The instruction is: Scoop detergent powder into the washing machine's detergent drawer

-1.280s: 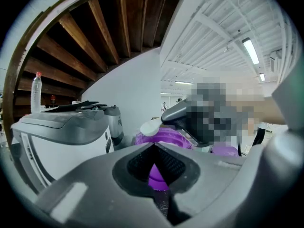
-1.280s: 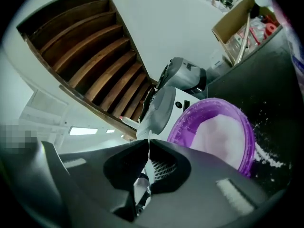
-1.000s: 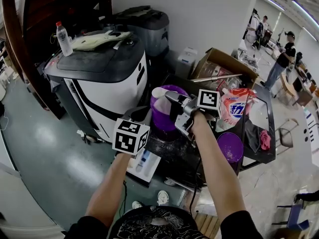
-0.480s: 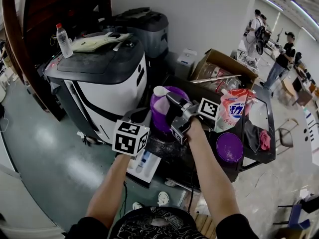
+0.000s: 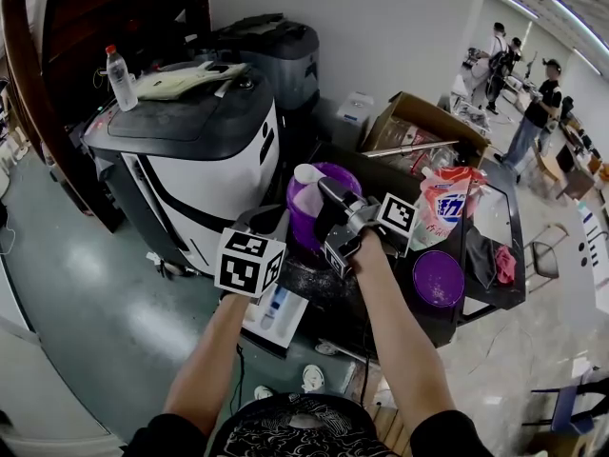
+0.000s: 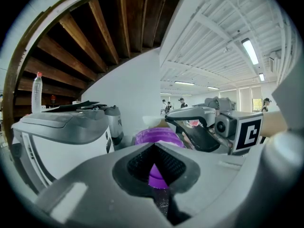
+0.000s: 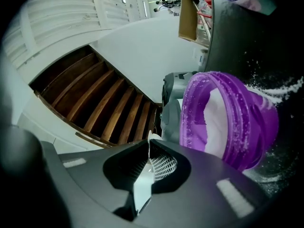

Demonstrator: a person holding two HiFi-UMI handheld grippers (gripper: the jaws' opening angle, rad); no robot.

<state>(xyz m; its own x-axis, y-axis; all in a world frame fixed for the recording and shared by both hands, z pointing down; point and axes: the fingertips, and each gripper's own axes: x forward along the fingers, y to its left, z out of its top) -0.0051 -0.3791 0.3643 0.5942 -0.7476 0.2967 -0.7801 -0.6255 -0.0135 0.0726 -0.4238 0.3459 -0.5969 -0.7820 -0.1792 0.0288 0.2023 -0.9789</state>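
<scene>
In the head view, the right gripper is clenched on the handle of a white scoop, whose bowl sits at the upper left rim of the open purple tub at frame centre. The left gripper is closed on nothing, just left of the tub. Below it, at lower centre, is a white tray with a blue part that I take to be the drawer, pulled out from the washing machine. The likely trouble is the carry: the scoop must travel from tub to drawer past the left gripper, and a bump or tilt would shed powder onto the floor. Also on the dark table are a purple lid and a detergent bag to the right and a cardboard box behind, none of them in the path. A water bottle stands on the machine, and people stand far off at upper right. In the left gripper view, the jaws meet at their tips with only the tub showing through the gap, and the right gripper crosses at centre right. In the right gripper view, the jaws pinch the thin white handle. That narrow hold could let the scoop twist. The tub lies at right with powder inside, and more grains are already scattered on the table. Whether the scoop is loaded I cannot tell.
</scene>
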